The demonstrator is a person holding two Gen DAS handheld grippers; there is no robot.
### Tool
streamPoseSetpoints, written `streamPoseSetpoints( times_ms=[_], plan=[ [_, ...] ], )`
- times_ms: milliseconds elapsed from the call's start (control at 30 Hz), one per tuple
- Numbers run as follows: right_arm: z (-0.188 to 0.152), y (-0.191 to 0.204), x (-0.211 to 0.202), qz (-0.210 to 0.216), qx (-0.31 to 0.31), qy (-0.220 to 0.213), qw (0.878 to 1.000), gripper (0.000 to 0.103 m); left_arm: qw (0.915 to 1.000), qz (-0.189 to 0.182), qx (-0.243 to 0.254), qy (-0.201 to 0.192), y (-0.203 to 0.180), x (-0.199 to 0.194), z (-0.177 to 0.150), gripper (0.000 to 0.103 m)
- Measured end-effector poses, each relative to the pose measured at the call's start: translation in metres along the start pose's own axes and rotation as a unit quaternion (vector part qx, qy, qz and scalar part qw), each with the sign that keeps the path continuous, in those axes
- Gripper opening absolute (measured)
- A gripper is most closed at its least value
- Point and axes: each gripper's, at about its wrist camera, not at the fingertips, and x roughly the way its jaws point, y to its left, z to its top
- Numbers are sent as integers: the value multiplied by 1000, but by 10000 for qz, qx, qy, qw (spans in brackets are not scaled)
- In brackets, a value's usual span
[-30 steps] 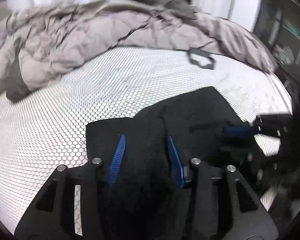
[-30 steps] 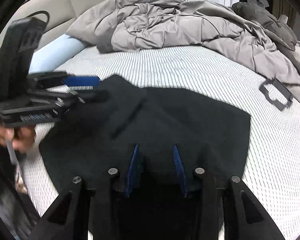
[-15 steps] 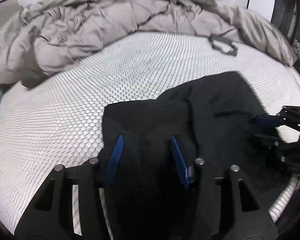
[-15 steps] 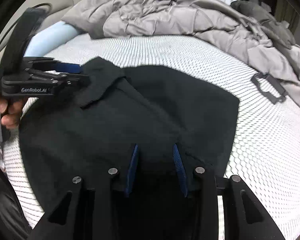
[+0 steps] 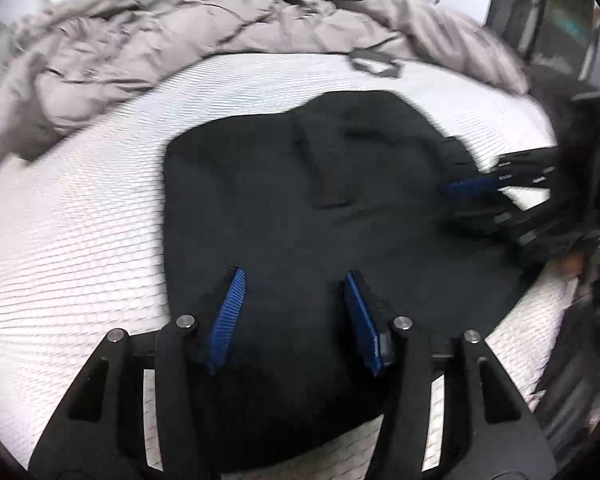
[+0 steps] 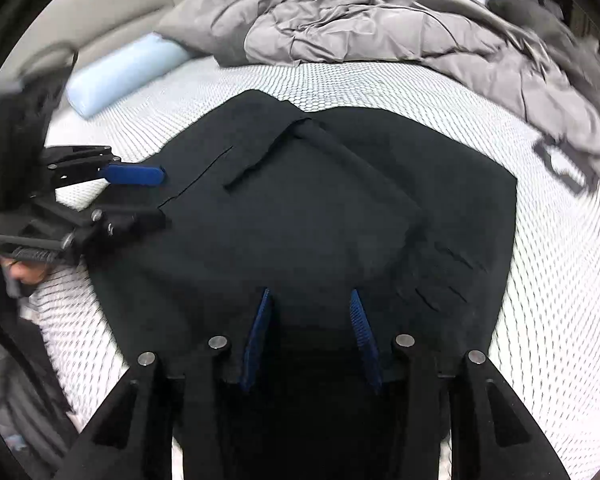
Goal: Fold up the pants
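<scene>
Black pants [image 6: 320, 216] crosswise between both grippers

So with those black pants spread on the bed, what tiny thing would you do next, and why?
Probably lower both grippers to the near edge of the black pants and pinch it. The left gripper and right gripper both hover over the cloth with jaws apart, holding nothing, and the pants lie spread on the white mattress, so a fold seems to need a grip first.
</scene>
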Motion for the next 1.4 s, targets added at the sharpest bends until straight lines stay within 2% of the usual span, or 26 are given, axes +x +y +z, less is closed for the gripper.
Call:
streamPoseSetpoints(
  times_ms=[33, 100, 133, 200, 267, 300, 367, 433, 533, 667, 733, 800, 833, 967, 1033, 1100, 1167, 1333, 1400],
  plan=[
    [-3, 0, -4, 49, 27, -62, 10000, 40, 10000, 20, -68, -40, 0, -7, -2, 50],
    [-1, 6, -13, -69, 33, -170, 9998, 41, 9994, -295, -160, -113, -2, -19, -1, 50],
    [2, 13, -20, -21, 70, -281, 9996, 41, 9986, -483, -61, -214, -5, -26, -3, 50],
    [6, 24, -26, 308, 21, -400, 9987, 41, 9973, -588, 296, -324, -20, -31, -5, 50],
    [10, 37, -17, 393, -144, -260, 9988, 41, 9962, -689, 540, 19, -33, -10, -8, 50],
    [10, 42, -6, 302, -270, -86, 9991, 41, 9962, -607, 606, 138, -37, -1, -10, 50],
    [0, 47, 12, -5, -536, 188, 9984, 41, 9942, -561, 914, 119, -41, 2, -17, 50],
    [-8, 41, 2, -116, -676, 103, 9976, 40, 9931, -529, 1043, 93, -41, -6, -24, 50],
    [-27, 18, -31, 333, -509, -212, 9979, 41, 9934, -468, 1042, 96, -32, -15, -30, 50],
    [-43, -12, -60, 351, -37, -407, 9985, 44, 9952, -358, 901, 120, -31, -22, -24, 50],
    [-46, -31, -70, 484, 338, -564, 9967, 44, 9960, -500, 730, -94, -41, -32, -15, 50],
    [-45, -49, -75, 714, 851, -711, 9913, 44, 9956, -651, 542, -406, -50, -39, -4, 52],
    [-42, -57, -73, 836, 1140, -743, 9872, 44, 9951, -747, 381, -519, -57, -38, 3, 57],
    [-39, -80, -56, 1476, 1953, -706, 9670, 44, 9914, -1087, -297, -666, -88, -16, 23, 58],
    [-35, -82, -51, 1582, 2115, -707, 9619, 44, 9914, -1148, -190, -594, -110, 1, 28, 58],
    [-30, -84, -46, 1615, 2245, -720, 9583, 43, 9950, -929, 277, -231, -131, 19, 24, 58],
    [-26, -89, -41, 1748, 2413, -768, 9515, 43, 9957, -777, 467, -198, -142, 28, 19, 59],
    [-16, -102, -27, 2186, 2836, -872, 9296, 43, 9956, -898, 253, -85, -137, 29, 13, 60],
    [-13, -101, -25, 2248, 2833, -878, 9282, 43, 9958, -846, 330, -107, -140, 29, 10, 60]
  ],
)
